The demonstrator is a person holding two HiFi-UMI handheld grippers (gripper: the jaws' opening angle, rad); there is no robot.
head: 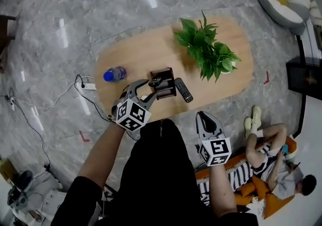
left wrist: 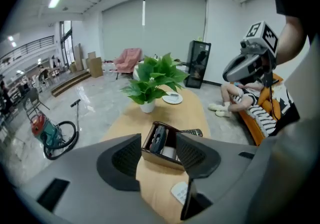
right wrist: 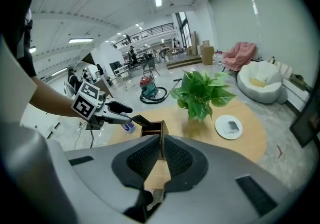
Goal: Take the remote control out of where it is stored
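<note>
A dark brown holder box [head: 163, 84] stands on the oval wooden table [head: 136, 54] near its front edge. A dark remote control [left wrist: 159, 137] sits upright inside it. A second black remote [head: 183, 90] lies flat on the table just right of the box. My left gripper [head: 152, 89] hovers at the box's near left side, open, with the box [left wrist: 165, 154] framed between its jaws and nothing gripped. My right gripper [head: 202, 115] hangs off the table's front edge, right of the box, pads together and empty [right wrist: 161, 143].
A leafy potted plant [head: 209, 49] and a white plate [right wrist: 229, 127] occupy the table's right part. A blue bottle [head: 114, 74] lies left of the box. A small white keypad [left wrist: 179, 193] lies near the front edge. A person [head: 271, 159] sits at lower right; cables [head: 88, 86] trail on the floor.
</note>
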